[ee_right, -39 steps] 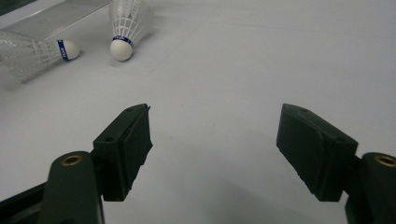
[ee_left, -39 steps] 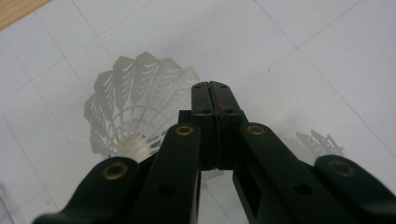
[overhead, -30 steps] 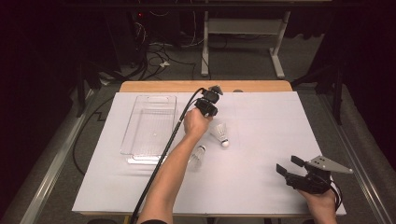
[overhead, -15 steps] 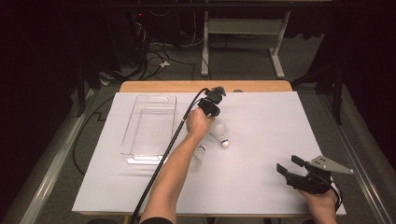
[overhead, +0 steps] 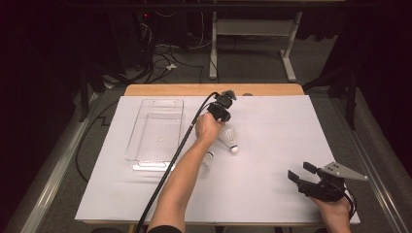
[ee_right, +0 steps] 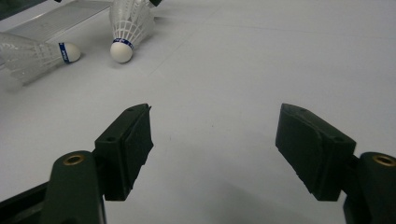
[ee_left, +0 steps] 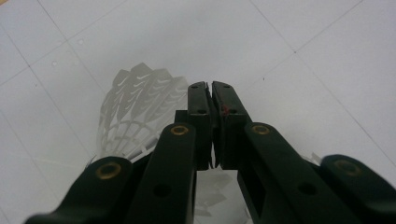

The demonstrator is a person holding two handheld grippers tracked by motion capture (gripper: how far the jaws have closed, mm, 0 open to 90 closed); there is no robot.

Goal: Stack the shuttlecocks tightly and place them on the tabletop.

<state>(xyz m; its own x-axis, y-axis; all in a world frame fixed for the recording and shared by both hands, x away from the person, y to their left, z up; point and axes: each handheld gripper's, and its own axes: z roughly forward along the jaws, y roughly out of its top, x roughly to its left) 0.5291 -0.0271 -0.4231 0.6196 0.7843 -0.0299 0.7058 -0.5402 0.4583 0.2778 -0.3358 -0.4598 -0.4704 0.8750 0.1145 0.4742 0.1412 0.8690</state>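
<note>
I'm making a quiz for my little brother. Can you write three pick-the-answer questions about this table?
1. Where is the clear tray? A) left of the shuttlecocks B) right of them C) on the floor
2. How many shuttlecocks lie on the table? A) one B) two C) four
3. The right gripper has its jaws: A) shut B) open and empty C) squeezing a ball

1 A: the high view shows it to their left.
2 B: two white ones lie near the forearm.
3 B: a wide bare gap.

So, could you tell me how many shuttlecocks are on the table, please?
2. One shuttlecock lies at the left gripper, its feathers apparently pinched; the other shuttlecock lies beside the forearm, partly hidden.
</note>
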